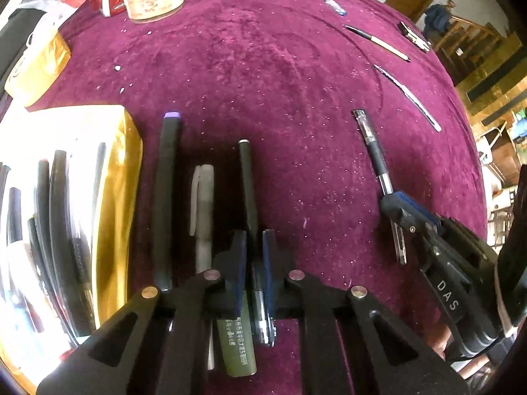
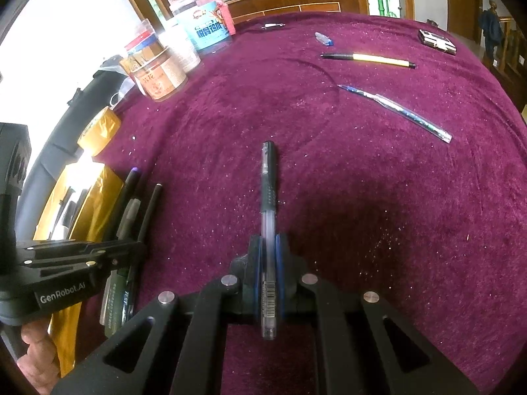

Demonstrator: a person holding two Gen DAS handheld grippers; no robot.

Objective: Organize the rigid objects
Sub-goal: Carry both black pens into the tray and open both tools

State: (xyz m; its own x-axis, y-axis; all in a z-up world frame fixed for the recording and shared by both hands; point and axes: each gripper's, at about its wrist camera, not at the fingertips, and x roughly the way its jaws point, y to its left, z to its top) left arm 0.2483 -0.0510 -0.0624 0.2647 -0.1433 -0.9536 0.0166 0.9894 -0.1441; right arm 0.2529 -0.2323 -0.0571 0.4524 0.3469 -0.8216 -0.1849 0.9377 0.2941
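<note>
Your right gripper is clamped on a clear-barrelled gel pen, whose long axis runs straight ahead between the pads, black cap farthest from you. Your left gripper pinches a slim black pen, also pointing straight forward, beside a grey pen and a purple-tipped marker lying parallel just to its left. The gold box holding more pens sits immediately left of those, so your left gripper is the nearer one; from your right gripper it lies well off to the left. Loose pens remain far ahead on the maroon cloth.
</note>
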